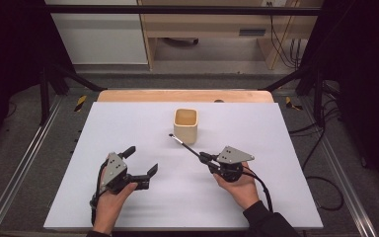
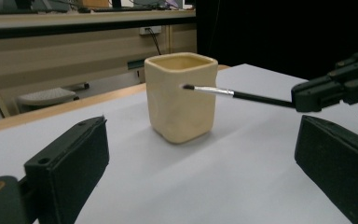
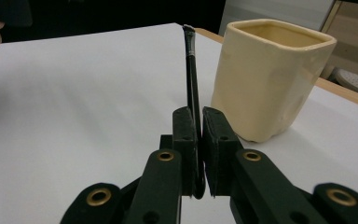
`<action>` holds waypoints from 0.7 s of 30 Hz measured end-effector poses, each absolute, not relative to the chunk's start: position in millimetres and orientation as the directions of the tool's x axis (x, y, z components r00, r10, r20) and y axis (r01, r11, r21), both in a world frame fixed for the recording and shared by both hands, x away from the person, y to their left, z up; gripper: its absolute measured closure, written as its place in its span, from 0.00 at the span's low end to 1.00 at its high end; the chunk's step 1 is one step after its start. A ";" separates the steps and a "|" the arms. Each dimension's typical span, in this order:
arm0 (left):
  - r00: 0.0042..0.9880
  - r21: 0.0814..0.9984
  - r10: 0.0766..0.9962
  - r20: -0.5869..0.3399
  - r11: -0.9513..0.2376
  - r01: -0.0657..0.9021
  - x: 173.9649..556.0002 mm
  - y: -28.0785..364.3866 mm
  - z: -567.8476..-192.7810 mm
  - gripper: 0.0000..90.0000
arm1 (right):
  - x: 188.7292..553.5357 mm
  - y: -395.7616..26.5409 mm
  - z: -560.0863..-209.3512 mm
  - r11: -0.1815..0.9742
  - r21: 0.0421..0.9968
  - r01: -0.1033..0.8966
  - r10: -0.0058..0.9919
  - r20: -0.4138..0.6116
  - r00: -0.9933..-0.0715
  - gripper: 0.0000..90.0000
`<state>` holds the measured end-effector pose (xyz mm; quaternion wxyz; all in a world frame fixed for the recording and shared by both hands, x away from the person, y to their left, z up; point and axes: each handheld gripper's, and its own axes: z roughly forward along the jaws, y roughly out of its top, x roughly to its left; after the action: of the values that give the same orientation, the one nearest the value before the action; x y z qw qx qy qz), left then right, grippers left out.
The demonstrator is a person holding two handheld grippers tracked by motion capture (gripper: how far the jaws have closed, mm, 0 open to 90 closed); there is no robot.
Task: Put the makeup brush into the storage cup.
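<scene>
Big white table point(image 1: 128, 207), and on it toward the far middle sits a cream cup point(image 1: 185, 124), squarish, glossy, looks ceramic. I'd guess it's heavy enough to stay put but slick, and it would chip if knocked.

The left gripper point(image 1: 141, 161) hovers near the front left with its jaws spread wide and nothing between them. The right gripper point(image 1: 207, 159) has its jaws clamped on the handle end of a thin brush point(image 1: 184, 145), which sticks out toward the cup with its bristle tip just short of the near left side, off the table.

The brush looks super light and stiff but skinny, so it could pivot or slip in the pads. Holding it low on the handle like this seems right; the silver ferrule point(image 2: 213, 90) and bristles point(image 2: 187, 87) are best left alone.
</scene>
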<state>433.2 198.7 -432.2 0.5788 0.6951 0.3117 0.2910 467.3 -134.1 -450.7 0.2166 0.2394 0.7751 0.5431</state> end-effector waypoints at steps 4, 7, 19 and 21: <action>0.651 0.988 0.758 0.044 -0.131 0.086 447.5 181.9 -420.3 0.03 | 467.5 -138.3 -448.7 0.279 0.952 0.129 0.621 -0.076 -0.780 0.94; 0.659 0.989 0.751 0.025 -0.115 0.093 456.2 171.9 -419.7 0.03 | 467.8 -142.3 -448.1 0.267 0.955 0.130 0.635 -0.073 -0.769 0.94; 0.669 0.987 0.743 -0.022 -0.091 0.133 450.4 166.1 -432.5 0.03 | 463.6 -143.2 -454.4 0.234 0.963 0.130 0.656 -0.058 -0.752 0.94; 0.667 0.987 0.745 -0.027 -0.088 0.137 449.8 166.5 -433.6 0.03 | 461.8 -142.1 -455.5 0.226 0.965 0.131 0.662 -0.054 -0.748 0.94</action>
<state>449.8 166.5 -433.6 0.5955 0.6919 0.3187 0.2550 461.8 -142.1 -455.5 0.2360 0.2655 0.7465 0.5626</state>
